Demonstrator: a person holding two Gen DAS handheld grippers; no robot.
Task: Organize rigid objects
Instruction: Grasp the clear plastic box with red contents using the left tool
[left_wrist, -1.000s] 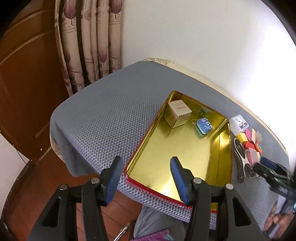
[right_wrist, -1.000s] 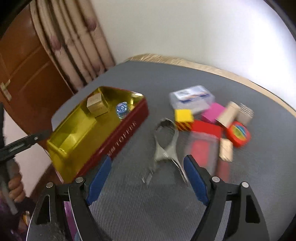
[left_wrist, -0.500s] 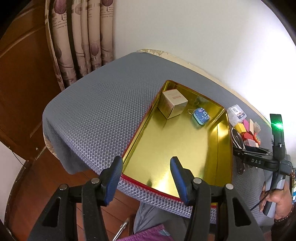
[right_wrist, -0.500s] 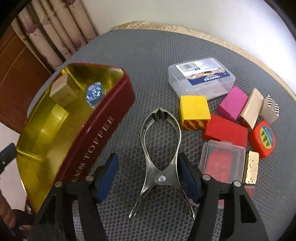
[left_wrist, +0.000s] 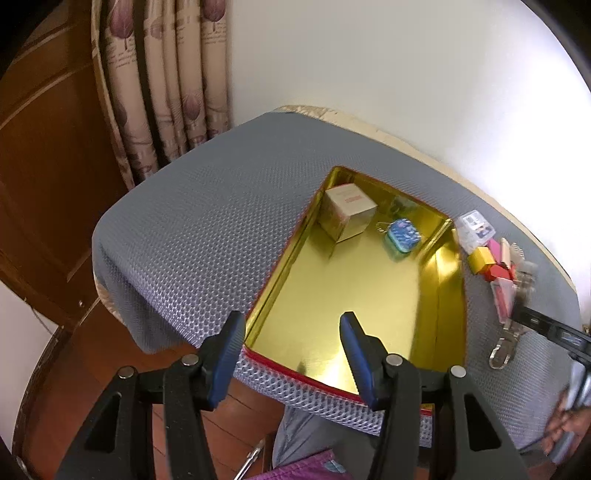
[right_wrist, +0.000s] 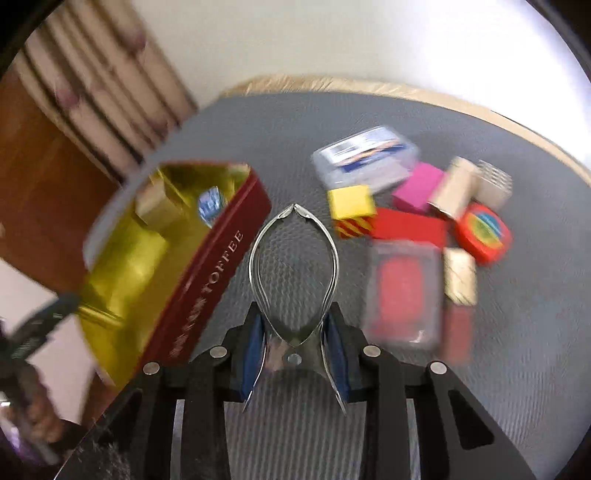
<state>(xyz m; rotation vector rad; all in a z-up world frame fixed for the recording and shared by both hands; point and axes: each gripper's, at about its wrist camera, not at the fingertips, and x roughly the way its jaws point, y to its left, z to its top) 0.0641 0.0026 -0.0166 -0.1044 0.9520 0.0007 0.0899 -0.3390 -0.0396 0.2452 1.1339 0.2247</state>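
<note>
My right gripper (right_wrist: 294, 341) is shut on the metal tongs (right_wrist: 293, 258), gripping them near the hinge, tips pointing away over the grey mat. The red toffee tin (right_wrist: 207, 277) with gold inside lies just left of the tongs. It holds a beige box (left_wrist: 345, 212) and a small blue keychain case (left_wrist: 402, 232). My left gripper (left_wrist: 291, 354) is open and empty, hovering at the tin's near rim (left_wrist: 295, 373). The tongs also show in the left wrist view (left_wrist: 504, 343) at the right.
A pile of small items lies right of the tongs: a clear plastic case (right_wrist: 365, 157), yellow block (right_wrist: 351, 205), pink block (right_wrist: 417, 186), red block (right_wrist: 410, 225), red tape measure (right_wrist: 484, 232), clear box with red contents (right_wrist: 402, 291). Curtain (left_wrist: 162, 85) and wooden door (left_wrist: 44, 155) stand behind the round table.
My right gripper has closed around the tongs, which it was straddling open before, and the view has lifted and tilted. The left gripper has stayed open at the tin's near edge.
</note>
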